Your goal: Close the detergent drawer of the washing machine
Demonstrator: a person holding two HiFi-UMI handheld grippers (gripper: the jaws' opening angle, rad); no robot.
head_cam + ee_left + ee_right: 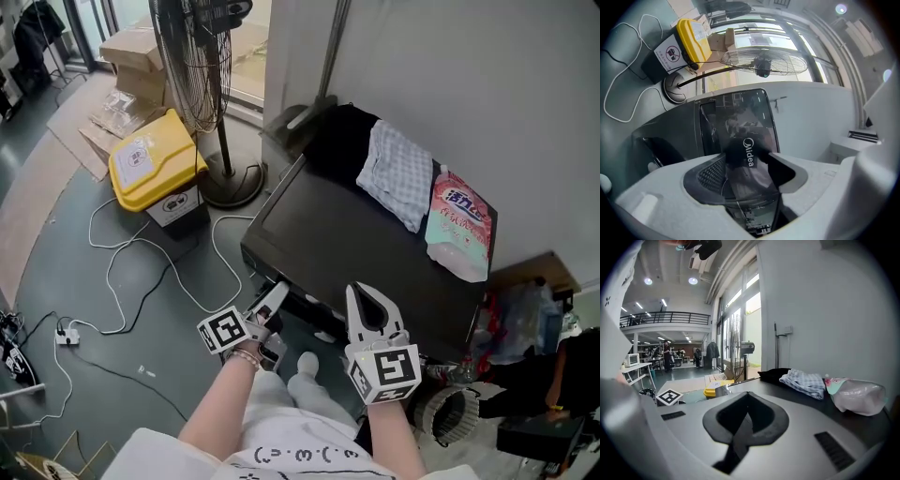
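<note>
The black washing machine (pixel 356 246) stands below me, seen from above. In the left gripper view its glossy dark front panel (pixel 738 119) with a Midea logo fills the space ahead; I take this for the detergent drawer front, and I cannot tell how far out it stands. My left gripper (pixel 275 298) (pixel 745 164) is at the machine's front left corner, jaws open, with the logo part showing in the gap between its fingers (pixel 712 173). My right gripper (pixel 366 295) (pixel 747 401) hovers over the front edge of the top, shut and empty.
A checked cloth (pixel 398 173), a black garment (pixel 342 131) and a pink detergent bag (pixel 459 225) lie on the machine's top. A yellow bin (pixel 155 161), a fan stand (pixel 230 178) and cables (pixel 122 272) are on the floor at left. Clutter (pixel 525 319) sits at right.
</note>
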